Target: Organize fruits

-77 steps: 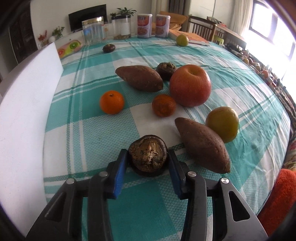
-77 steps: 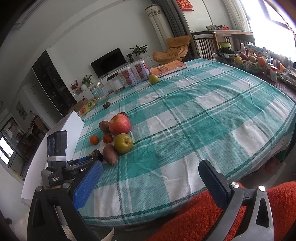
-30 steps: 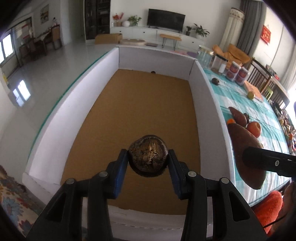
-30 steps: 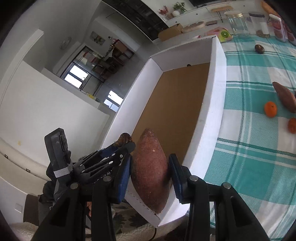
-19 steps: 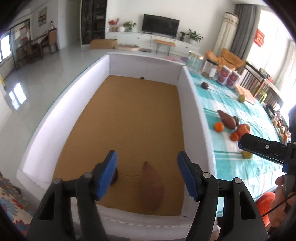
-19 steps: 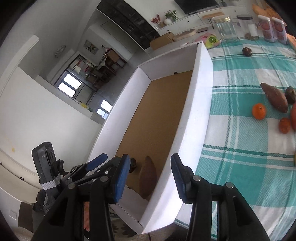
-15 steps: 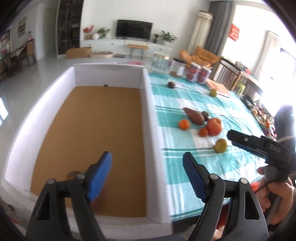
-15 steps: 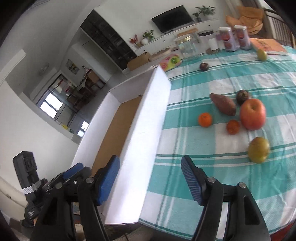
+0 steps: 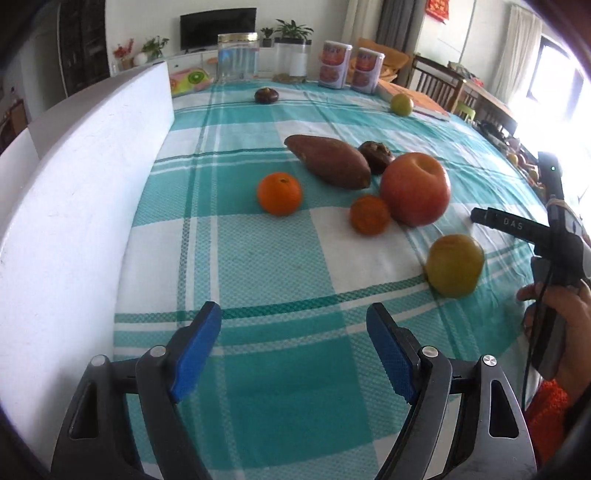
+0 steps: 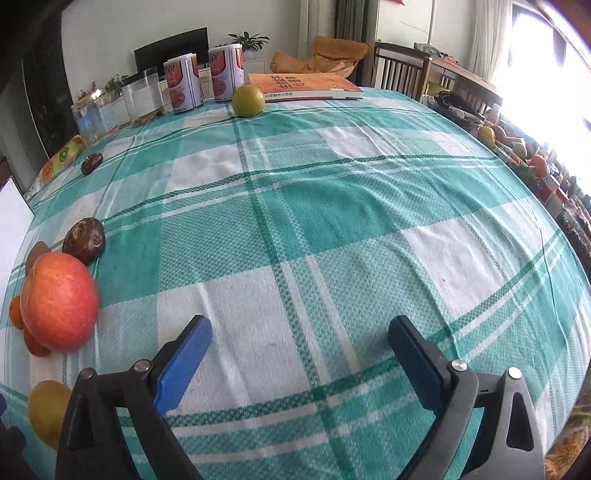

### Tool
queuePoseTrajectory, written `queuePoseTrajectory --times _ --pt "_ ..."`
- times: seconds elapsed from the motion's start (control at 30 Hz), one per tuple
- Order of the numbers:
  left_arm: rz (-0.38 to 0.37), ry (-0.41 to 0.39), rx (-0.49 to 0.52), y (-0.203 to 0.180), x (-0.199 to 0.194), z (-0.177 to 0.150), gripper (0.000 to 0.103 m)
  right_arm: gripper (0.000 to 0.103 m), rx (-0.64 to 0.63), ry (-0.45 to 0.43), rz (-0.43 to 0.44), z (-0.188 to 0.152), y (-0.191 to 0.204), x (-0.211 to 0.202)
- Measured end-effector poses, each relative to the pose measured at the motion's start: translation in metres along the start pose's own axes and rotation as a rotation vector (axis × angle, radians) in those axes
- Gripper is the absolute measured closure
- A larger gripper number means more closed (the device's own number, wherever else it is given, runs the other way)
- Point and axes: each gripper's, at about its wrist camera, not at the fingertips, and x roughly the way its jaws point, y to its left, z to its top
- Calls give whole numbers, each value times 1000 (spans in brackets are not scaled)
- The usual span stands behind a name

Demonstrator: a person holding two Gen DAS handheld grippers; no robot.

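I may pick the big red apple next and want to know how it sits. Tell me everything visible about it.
The big red apple is round, smooth and glossy, red-orange with pale yellowish streaks and a dimpled top facing up and away; no stem can be made out. It sits upright on the teal-and-white checked tablecloth. A small wrinkled orange tangerine sits close against its near-left side, and a dark brown round fruit lies just behind it; whether either touches it is unclear. In the right wrist view it sits at the left edge.

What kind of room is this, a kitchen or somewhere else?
Most likely a home living and dining room, not a kitchen: a television on a low cabinet, an orange armchair, and a dining table under a checked tablecloth with wooden chairs beside it.
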Motion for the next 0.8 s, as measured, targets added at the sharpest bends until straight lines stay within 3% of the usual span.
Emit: queuePoseTrajectory --times 0.07,0.3,0.8 --pt "14 3 -28 8 10 3 20 0 19 4 -16 11 -3 10" --pt "76 -47 58 1 13 -4 16 0 14 4 -20 12 -5 9" --pt "76 -39 69 -1 16 -2 12 0 14 4 -20 12 -5 10"
